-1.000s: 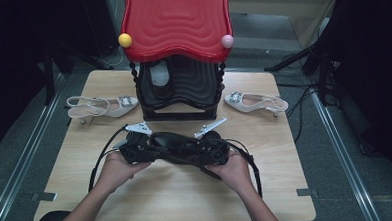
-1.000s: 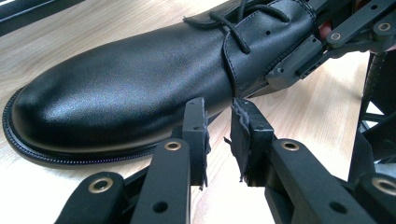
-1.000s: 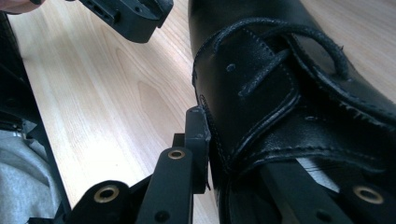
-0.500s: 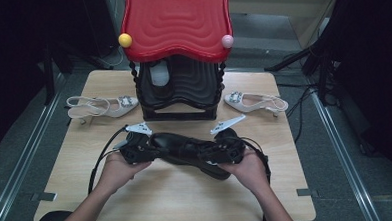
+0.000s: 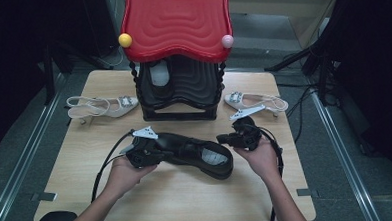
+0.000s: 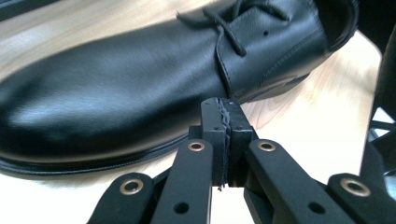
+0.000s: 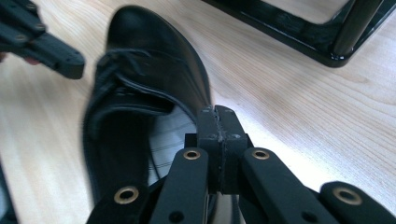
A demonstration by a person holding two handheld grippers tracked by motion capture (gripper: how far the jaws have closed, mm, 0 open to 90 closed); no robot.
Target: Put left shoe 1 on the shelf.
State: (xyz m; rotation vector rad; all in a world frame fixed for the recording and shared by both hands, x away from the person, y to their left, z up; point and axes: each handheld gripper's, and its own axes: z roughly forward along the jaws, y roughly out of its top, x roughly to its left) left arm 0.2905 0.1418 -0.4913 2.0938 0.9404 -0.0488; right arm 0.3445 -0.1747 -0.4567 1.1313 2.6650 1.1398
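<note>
A black leather lace-up shoe [image 5: 196,153] lies on the wooden table [image 5: 188,201], toe to the left and heel opening to the right. My left gripper [image 5: 158,152] is at the toe end, by the shoe's side. Its jaws are pressed together with nothing between them, and the left gripper view puts them [image 6: 224,112] just short of the shoe [image 6: 130,88]. My right gripper [image 5: 221,138] hovers by the heel, also shut and holding nothing. In the right gripper view its closed jaws [image 7: 217,121] stand over the rim of the shoe [image 7: 140,79], with the left gripper [image 7: 42,42] beyond.
A black shoe rack with a red wavy roof [image 5: 175,26] stands at the back centre and holds a pale shoe [image 5: 158,74]. White strappy sandals lie to its left [image 5: 98,105] and its right [image 5: 256,100]. The rack's base [image 7: 299,32] is close behind the right gripper.
The right gripper has drawn away to the right and back, off the shoe's heel. The heel end has swung right and nearer to me, showing the insole. The left hand stayed at the toe.
</note>
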